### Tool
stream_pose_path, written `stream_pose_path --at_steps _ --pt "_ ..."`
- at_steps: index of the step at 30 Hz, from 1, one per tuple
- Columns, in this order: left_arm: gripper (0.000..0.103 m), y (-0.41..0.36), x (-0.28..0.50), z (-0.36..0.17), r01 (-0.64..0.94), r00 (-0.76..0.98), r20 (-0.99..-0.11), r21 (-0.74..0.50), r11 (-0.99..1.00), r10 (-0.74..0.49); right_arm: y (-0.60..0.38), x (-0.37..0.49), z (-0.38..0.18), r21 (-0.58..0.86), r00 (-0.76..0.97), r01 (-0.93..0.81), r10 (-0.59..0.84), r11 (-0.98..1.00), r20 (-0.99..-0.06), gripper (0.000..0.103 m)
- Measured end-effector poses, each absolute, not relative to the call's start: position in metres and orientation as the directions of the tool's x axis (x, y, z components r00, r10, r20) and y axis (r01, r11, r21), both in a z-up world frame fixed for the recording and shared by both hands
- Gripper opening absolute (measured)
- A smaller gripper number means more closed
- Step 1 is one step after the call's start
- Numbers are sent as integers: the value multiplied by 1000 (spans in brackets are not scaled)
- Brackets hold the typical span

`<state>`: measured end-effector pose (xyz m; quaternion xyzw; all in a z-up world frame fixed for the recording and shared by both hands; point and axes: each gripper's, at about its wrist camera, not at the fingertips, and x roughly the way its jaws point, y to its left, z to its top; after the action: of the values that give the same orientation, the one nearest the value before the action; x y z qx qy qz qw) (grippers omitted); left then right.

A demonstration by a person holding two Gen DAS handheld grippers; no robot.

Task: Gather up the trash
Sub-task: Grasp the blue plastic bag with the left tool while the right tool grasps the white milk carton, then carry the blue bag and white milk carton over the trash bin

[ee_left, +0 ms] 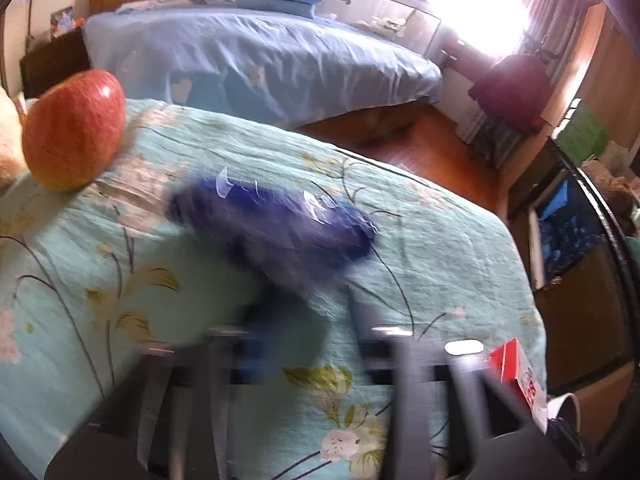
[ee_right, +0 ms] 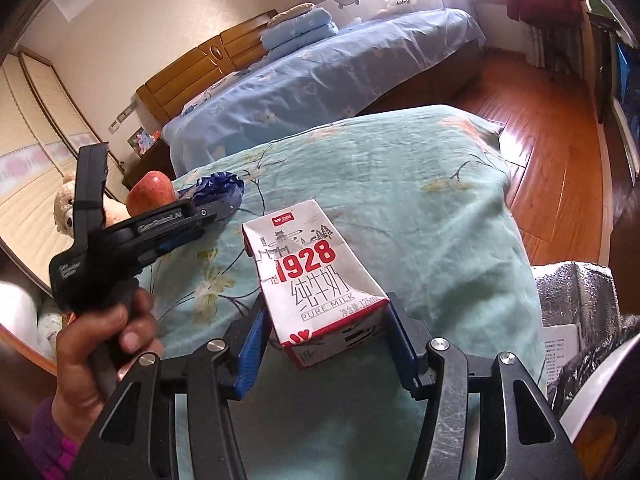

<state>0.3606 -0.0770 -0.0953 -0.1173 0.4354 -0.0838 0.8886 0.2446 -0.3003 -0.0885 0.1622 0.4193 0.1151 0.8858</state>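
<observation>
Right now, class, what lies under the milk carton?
The milk carton rests on the floral teal quilt. Whatever lies beneath the quilt is covered, so cannot be seen.

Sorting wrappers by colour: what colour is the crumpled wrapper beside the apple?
Dark blue wrapper, clearest in the right wrist view.

Teal floral quilt; red-lettered white milk carton; blue wrapper; red apple.

In the left wrist view, motion blur is smearing the left gripper and the blue wrapper ahead of it, so contact is not showing there. The milk carton is being cut by a finger. In the right wrist view, the gripper handle is hiding part of the teddy bear.
</observation>
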Motion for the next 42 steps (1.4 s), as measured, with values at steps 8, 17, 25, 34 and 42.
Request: stream_pose_path --at_steps 8,17,25,34,42 --pt "1 -63 318 -93 114 589 -745 -308 944 -314 -305 229 -86 400 644 -47 334 915 -688 55" --pt "1 -77 237 -96 248 512 -745 -348 904 -428 -307 197 -87 405 655 -18 317 914 -686 55" --pt "1 -106 176 -89 385 470 -740 -317 866 -480 -314 159 -82 409 675 5 299 912 -675 55" --pt "1 -130 138 -77 475 456 -726 -291 830 -515 -330 121 -66 408 711 30 267 913 -650 55" --pt "1 -155 121 -72 541 432 -722 -272 796 -540 -348 92 -59 403 738 69 226 912 -636 55"
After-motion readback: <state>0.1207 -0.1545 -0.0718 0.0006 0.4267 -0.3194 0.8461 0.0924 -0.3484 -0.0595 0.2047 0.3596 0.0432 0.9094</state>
